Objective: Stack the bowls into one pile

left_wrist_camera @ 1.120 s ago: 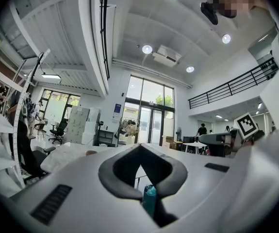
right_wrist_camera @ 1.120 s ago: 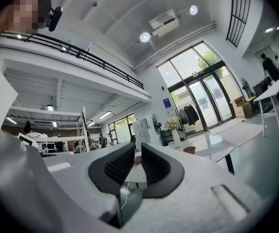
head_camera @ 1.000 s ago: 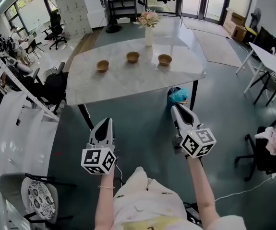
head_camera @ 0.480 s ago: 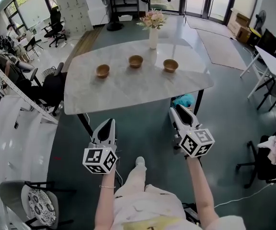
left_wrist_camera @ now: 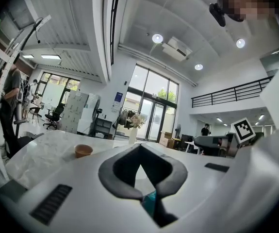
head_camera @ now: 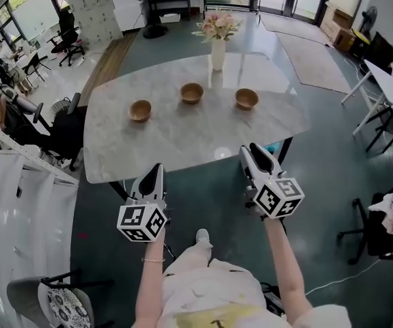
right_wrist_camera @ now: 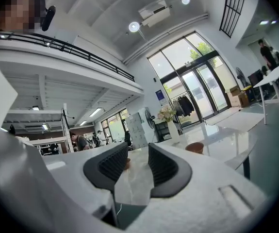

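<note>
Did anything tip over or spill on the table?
No, nothing looks wrong. The left bowl, middle bowl and right bowl sit upright and apart in a row on the table, and the flower vase stands straight behind them. No spills show.

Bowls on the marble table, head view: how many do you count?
3. The left bowl sits toward the left of the table, the middle bowl farther back near the centre, the right bowl nearer, right of the vase. All stand apart; none looks hidden.
</note>
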A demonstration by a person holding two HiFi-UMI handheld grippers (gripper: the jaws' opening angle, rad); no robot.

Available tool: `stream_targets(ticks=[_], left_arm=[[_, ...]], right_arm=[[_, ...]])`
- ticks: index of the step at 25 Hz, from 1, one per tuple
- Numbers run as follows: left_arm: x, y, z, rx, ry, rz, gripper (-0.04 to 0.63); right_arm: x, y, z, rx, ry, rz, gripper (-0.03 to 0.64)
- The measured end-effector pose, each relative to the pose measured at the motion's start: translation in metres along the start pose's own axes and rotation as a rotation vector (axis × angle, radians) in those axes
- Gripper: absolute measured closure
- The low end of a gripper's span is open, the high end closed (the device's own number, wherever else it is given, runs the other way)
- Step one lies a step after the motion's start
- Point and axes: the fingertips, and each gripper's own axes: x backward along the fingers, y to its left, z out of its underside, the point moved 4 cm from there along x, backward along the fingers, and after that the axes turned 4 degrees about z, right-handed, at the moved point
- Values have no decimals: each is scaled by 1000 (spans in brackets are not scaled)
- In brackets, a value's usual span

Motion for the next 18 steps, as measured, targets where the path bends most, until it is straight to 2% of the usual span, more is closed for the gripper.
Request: stream_targets(ticks=[9,18], left_arm=[[-59,24,1,10,45,63,595],[-123,42,13,58,104,71,595]], right_arm=[[-46,-27,-2,4,-4,61,500],[-94,-78,6,-71,49,120,500]])
